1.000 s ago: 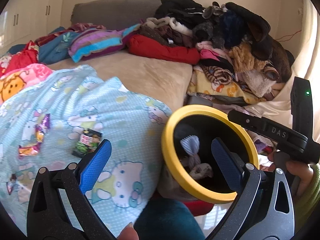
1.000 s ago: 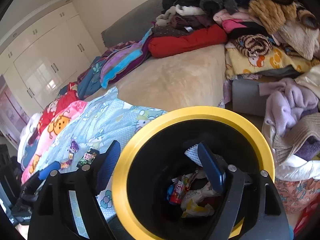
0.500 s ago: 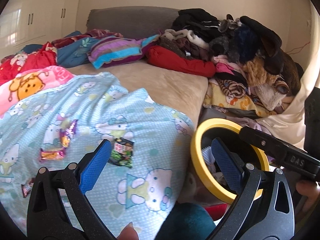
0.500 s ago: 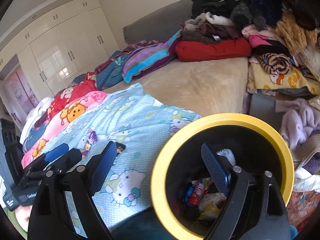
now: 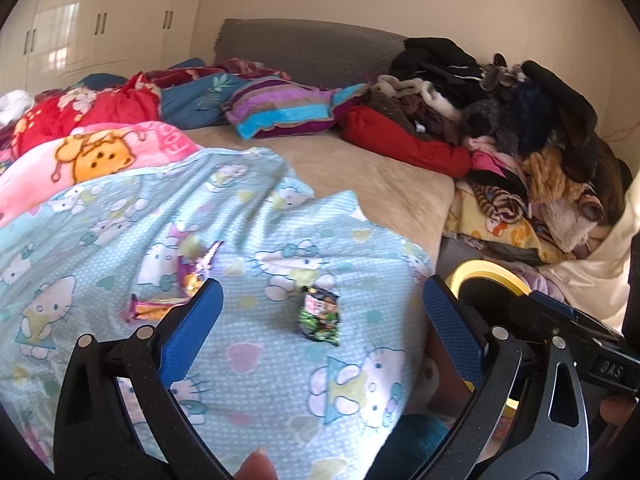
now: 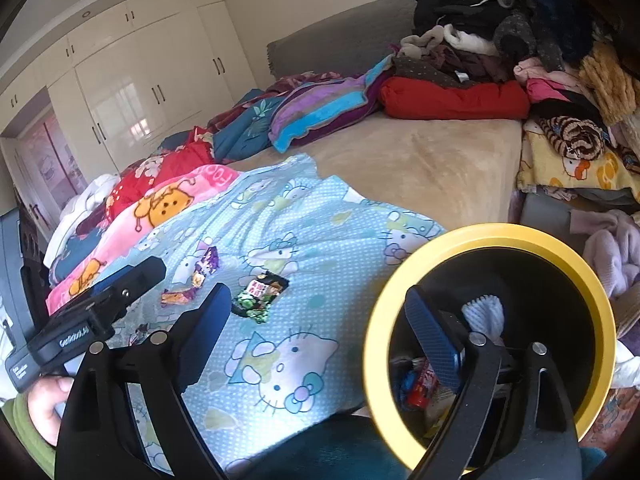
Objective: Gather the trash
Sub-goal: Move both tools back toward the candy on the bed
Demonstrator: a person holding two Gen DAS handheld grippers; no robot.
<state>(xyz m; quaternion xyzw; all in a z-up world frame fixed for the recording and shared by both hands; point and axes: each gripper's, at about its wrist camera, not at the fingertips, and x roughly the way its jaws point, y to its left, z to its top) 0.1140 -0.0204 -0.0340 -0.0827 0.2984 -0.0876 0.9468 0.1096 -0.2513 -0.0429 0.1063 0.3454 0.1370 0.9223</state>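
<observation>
Tongs: left gripper and right gripper both spread, empty; right jaws have just been opening | Target: green wrapper on blue blanket, bin beside | Advice: I would centre the left jaws, descend squarely, avoid pinching cloth.

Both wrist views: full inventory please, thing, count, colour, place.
Round trash bin: one, black with yellow rim, beside the bed's right edge, wrappers inside.
Green-and-black snack packet: one, on the cat-print blanket.
Purple and orange candy wrappers: at least two, left of the packet.
Light blue cat-print blanket: one, near end of bed.
Beige bed sheet: one, bed centre.
Heaped clothes: many, mixed colours, right of bed.
White wardrobe: one, far left wall.
Left tool: black, blue pads, open, empty.
Right tool: same, open, empty, jaws just widened.
</observation>
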